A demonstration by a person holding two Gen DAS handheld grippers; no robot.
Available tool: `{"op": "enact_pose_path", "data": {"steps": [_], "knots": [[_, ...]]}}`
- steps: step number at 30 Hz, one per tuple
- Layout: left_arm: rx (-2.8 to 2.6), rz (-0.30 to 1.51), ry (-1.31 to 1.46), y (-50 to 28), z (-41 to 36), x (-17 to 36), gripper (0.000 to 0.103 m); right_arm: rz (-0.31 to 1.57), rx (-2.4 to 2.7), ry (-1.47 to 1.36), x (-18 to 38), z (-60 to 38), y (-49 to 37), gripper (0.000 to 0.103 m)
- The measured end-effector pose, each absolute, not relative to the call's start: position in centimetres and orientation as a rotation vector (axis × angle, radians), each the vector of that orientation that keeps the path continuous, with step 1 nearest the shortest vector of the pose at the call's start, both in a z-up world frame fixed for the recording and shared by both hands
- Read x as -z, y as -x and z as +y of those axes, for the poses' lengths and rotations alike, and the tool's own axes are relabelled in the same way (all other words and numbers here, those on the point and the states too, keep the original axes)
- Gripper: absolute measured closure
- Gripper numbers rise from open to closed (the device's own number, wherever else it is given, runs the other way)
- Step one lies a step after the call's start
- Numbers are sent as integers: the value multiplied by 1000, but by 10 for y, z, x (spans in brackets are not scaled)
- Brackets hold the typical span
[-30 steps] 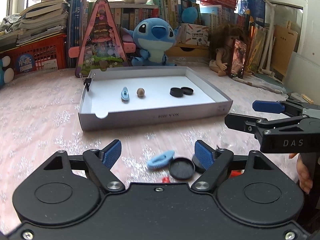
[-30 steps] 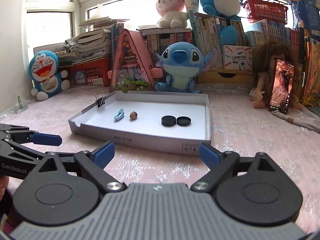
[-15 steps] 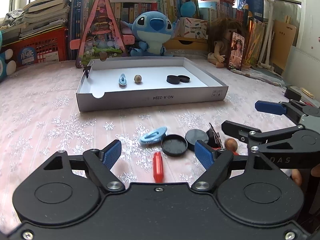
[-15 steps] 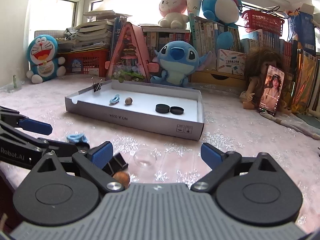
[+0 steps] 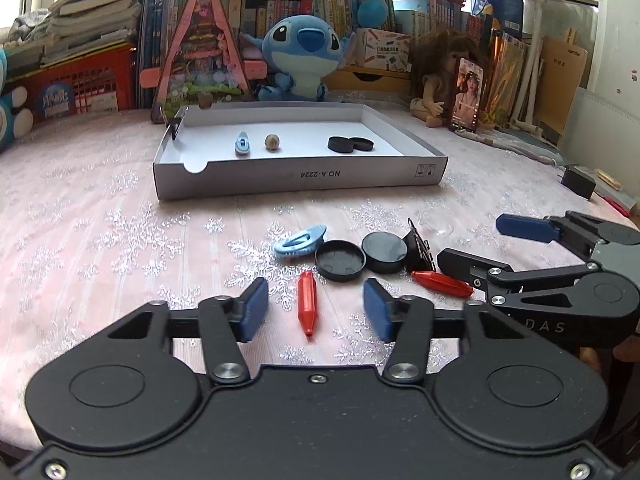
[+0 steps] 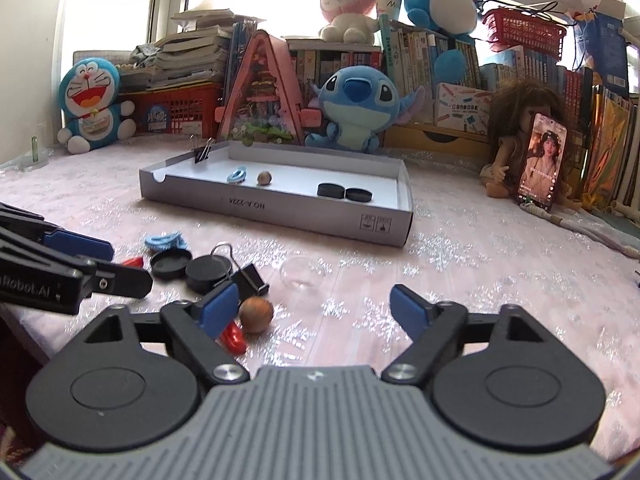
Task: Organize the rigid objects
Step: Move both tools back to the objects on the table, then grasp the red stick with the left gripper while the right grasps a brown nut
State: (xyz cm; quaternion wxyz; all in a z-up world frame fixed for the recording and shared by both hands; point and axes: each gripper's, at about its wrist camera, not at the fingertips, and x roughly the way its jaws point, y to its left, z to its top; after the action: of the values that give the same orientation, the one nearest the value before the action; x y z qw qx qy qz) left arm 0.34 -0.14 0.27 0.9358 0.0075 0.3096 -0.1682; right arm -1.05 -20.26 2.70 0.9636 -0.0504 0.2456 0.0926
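Evidently lining up a pick, the left gripper is hovering spread and empty around the red plastic cone-tipped peg; the right gripper, likewise released, is waiting beside the brown wooden ball, with the white cardboard tray well ahead.

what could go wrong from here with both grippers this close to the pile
1. The brown ball sits right beside the right gripper's left finger; a nudge could send it rolling.
2. The clear dish is hard to see on the cloth and easy to hit.
3. The red peg lies lengthwise between the open fingers of the left gripper, so closing may spin it aside. The two grippers are near each other and might collide.
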Motion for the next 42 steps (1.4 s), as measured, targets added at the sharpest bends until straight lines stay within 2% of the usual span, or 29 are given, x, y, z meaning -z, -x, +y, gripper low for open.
{"op": "enact_pose_path", "data": {"steps": [5,7,15,17,18,19,22,42], "knots": [[336,632,-16,-3,0,-3,66,521,-208,101,-26,-199,11,31],[332,633,-14,-3,0,-2,69,528,-216,100,-25,-198,11,39],[320,629,-15,-2,1,-1,75,539,-237,96,-24,-196,12,51],[310,629,-10,-2,1,0,81,541,-245,93,-24,-194,12,56],[305,630,-10,-2,1,0,84,542,-249,92,-24,-194,13,60],[300,631,-12,-2,1,0,92,545,-257,92,-24,-193,13,67],[293,633,-14,-2,1,0,94,547,-274,101,-25,-188,16,81],[239,617,1,-11,9,-11,94,553,-173,68,-38,-198,4,81]]}}
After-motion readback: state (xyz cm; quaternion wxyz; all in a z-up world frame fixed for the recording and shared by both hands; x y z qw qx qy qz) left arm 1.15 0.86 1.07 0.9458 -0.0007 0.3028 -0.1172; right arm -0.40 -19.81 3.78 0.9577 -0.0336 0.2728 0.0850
